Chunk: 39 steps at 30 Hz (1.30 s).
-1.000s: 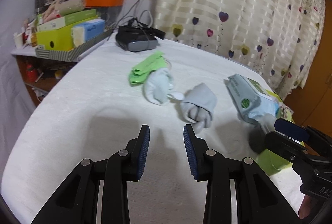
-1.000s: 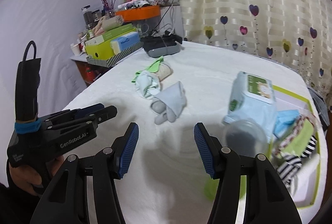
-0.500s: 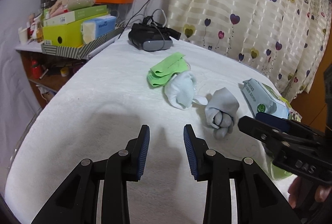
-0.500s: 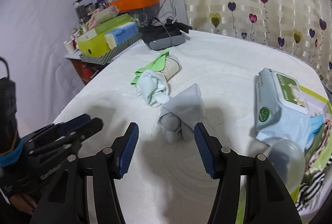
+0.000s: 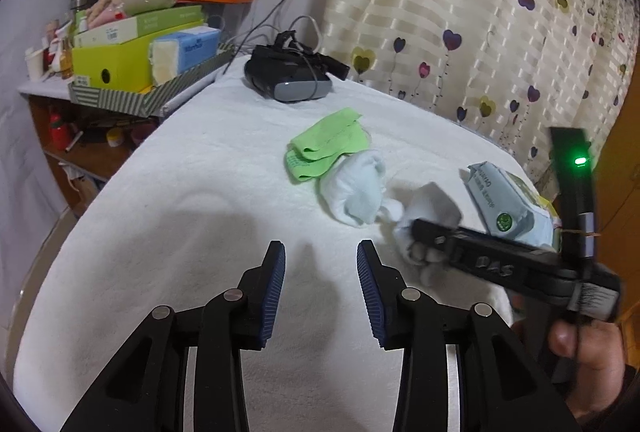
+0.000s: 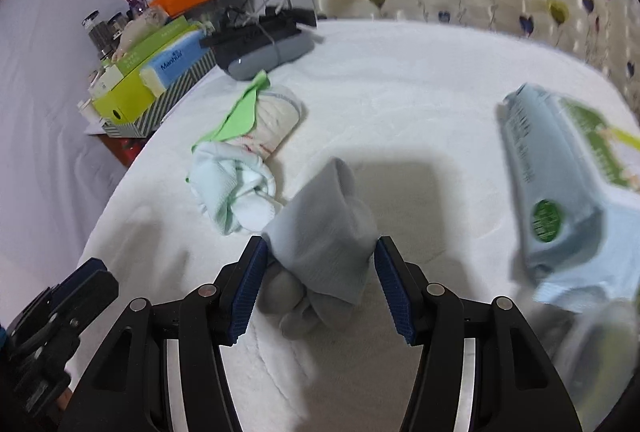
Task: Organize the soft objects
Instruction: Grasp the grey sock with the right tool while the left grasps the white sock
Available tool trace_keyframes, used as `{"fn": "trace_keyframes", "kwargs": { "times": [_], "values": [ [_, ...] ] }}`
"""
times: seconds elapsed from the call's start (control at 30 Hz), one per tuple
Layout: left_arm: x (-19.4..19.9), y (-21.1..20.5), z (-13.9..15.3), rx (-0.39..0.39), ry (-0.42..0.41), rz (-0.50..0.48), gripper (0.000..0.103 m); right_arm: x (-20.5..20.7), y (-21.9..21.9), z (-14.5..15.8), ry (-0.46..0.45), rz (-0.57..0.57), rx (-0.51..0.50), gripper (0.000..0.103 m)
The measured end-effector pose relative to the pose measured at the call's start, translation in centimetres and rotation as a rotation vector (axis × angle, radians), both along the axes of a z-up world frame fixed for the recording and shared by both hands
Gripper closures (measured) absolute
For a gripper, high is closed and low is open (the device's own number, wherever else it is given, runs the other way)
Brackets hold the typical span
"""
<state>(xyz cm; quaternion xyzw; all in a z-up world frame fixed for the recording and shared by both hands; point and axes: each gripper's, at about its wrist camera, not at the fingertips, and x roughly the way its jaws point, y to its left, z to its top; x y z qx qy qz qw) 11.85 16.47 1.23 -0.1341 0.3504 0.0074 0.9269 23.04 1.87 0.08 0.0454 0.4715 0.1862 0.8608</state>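
Lying on the white bed (image 6: 400, 79), the grey sock bundle (image 6: 324, 240) points its folded top away from you and its rolled toes back at you, so its long way runs along your right gripper (image 6: 320, 288). Your right fingers (image 6: 246, 288) stand wide, one on each side of the bundle. The left pad looks like it just touches the cloth, but you cannot tell if it is pressing yet. Your left gripper (image 5: 320, 290) hangs over bare bed with its fingers about half apart and opening, and nothing sits between them.

Just past the grey bundle sits a pale blue sock bundle (image 6: 232, 187). Behind that lies a cream sock roll (image 6: 276, 119) with a green cloth (image 6: 240, 111) on it. A pack of wipes (image 6: 560, 183) lies on the right, blurred. A dark headset (image 6: 260, 47) rests at the far end of the bed. A messy shelf (image 5: 132, 63) stands on the left, and a curtain with hearts (image 5: 480, 11) hangs behind.

From the left camera, your right gripper hides most of the grey bundle.
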Motion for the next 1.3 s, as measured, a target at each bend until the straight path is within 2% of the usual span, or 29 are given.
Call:
{"fn": "trace_keyframes", "kwargs": {
  "times": [0.1, 0.23, 0.43, 0.6, 0.83, 1.07, 1.3],
  "values": [
    [0.4, -0.4, 0.4, 0.023, -0.003, -0.005, 0.067, 0.3, 0.4, -0.7, 0.032, 0.010, 0.009, 0.045],
    [1.2, -0.7, 0.9, 0.028, -0.002, -0.022, 0.067, -0.6, 0.4, 0.0, 0.000, 0.039, 0.014, 0.074],
    [2.4, -1.7, 1.0, 0.051, 0.005, -0.059, 0.067, -2.9, -1.1, 3.1, -0.106, 0.034, 0.017, 0.076],
    [3.8, -3.0, 0.8, 0.061, 0.022, -0.072, 0.063, -4.3, -2.4, 5.0, -0.152, 0.036, 0.036, 0.076],
    [6.6, -4.0, 0.3, 0.078, 0.049, -0.064, 0.060, -4.5, -4.3, 5.8, -0.157, 0.027, 0.060, 0.076],
    [9.7, -5.1, -1.0, 0.133, 0.088, -0.066, 0.060, -4.6, -6.1, 7.0, -0.186, 0.016, 0.090, 0.076],
    [10.9, -5.4, -2.2, 0.202, 0.101, -0.012, 0.060, -5.0, -6.8, 7.1, -0.198, 0.025, 0.101, 0.076]
  ]
}}
